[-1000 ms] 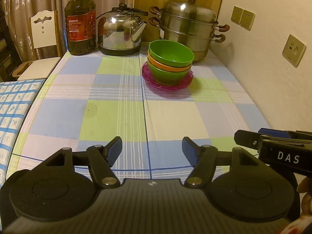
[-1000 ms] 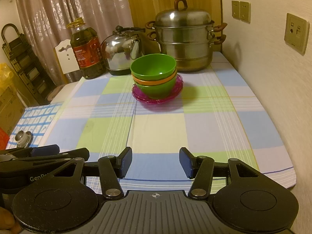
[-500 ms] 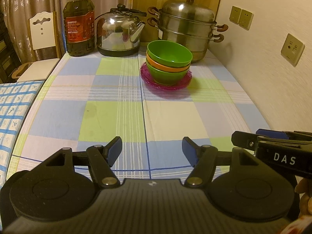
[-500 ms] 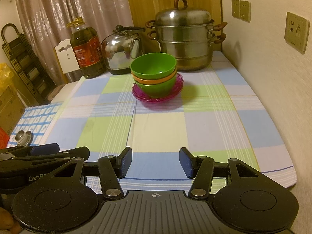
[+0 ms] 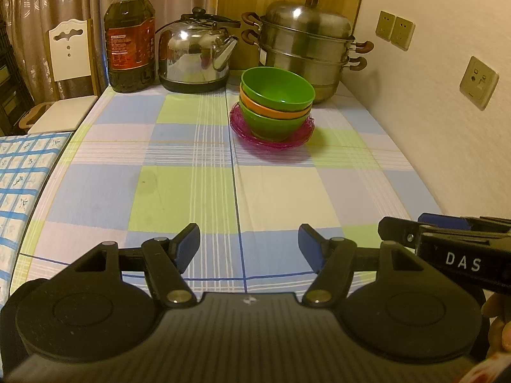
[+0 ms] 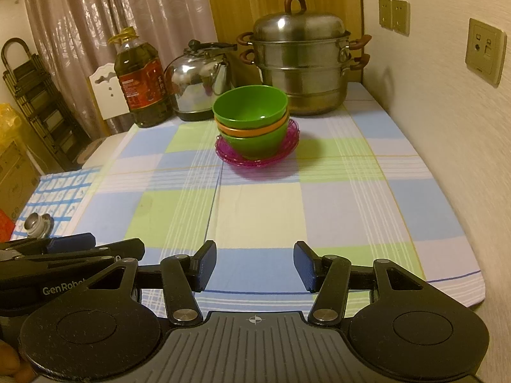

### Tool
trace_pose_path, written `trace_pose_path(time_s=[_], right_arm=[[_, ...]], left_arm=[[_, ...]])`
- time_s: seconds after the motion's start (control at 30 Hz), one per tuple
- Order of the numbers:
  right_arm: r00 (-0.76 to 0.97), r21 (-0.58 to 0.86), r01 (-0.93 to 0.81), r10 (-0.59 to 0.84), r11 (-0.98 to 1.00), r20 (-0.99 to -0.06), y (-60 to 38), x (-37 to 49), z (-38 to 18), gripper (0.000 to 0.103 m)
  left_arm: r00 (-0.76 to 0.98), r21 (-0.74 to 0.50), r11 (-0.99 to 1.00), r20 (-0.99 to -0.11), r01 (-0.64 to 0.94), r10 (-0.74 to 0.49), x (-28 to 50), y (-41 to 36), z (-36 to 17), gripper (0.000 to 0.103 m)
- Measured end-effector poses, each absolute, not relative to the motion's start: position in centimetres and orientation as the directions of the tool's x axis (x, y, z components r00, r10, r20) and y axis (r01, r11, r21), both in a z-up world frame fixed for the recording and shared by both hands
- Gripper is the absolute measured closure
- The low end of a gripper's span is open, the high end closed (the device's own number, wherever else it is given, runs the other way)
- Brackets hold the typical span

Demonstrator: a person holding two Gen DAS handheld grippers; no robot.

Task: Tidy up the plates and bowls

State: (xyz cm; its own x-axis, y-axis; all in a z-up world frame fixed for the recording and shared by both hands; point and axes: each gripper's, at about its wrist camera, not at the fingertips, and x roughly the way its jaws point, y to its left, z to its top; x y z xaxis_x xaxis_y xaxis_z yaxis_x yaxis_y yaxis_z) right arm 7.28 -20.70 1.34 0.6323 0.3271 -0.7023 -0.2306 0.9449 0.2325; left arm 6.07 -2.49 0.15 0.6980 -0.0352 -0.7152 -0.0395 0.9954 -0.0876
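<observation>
A stack of three bowls, green bowl [image 5: 277,87] on top, an orange bowl [image 5: 271,113] in the middle and a green one below, stands on magenta plates [image 5: 271,135] at the far middle of the checked tablecloth. The stack also shows in the right wrist view [image 6: 250,108] on the plates [image 6: 255,156]. My left gripper [image 5: 248,249] is open and empty above the near table edge. My right gripper [image 6: 255,266] is open and empty, level with it. Each gripper shows at the other's side, the right [image 5: 447,245] and the left [image 6: 64,255].
A steel steamer pot [image 5: 306,48], a kettle [image 5: 198,56] and an oil bottle [image 5: 131,35] stand along the back edge. The wall with sockets [image 5: 479,83] runs along the right. A chair [image 5: 68,63] and a blue-patterned cloth [image 5: 22,175] lie left.
Both grippers have drifted only slightly; the view shifted a little. Both stay open and the bowl stack has not moved.
</observation>
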Motion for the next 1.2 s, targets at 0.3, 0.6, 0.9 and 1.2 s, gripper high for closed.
trace_pose_path(time_s=[0.3, 0.6, 0.9, 1.2], right_arm=[[0.632, 0.232, -0.227, 0.324, 0.946, -0.703, -20.81, 7.29, 1.23, 0.049], [0.633, 0.23, -0.226, 0.323, 0.946, -0.704, -20.81, 7.29, 1.13, 0.049], [0.633, 0.23, -0.224, 0.321, 0.947, -0.704, -20.76, 7.22, 1.14, 0.049], [0.633, 0.231, -0.223, 0.321, 0.947, -0.704, -20.82, 7.2, 1.11, 0.049]], left_arm=[[0.698, -0.09, 0.995, -0.715, -0.039, -0.037, 6.04, -2.44, 0.18, 0.037], [0.698, -0.087, 0.996, -0.715, -0.038, -0.036, 6.01, -2.46, 0.17, 0.037], [0.699, -0.09, 0.995, -0.714, -0.038, -0.038, 5.99, -2.44, 0.2, 0.037], [0.706, -0.089, 0.995, -0.707, -0.035, -0.038, 5.85, -2.47, 0.26, 0.037]])
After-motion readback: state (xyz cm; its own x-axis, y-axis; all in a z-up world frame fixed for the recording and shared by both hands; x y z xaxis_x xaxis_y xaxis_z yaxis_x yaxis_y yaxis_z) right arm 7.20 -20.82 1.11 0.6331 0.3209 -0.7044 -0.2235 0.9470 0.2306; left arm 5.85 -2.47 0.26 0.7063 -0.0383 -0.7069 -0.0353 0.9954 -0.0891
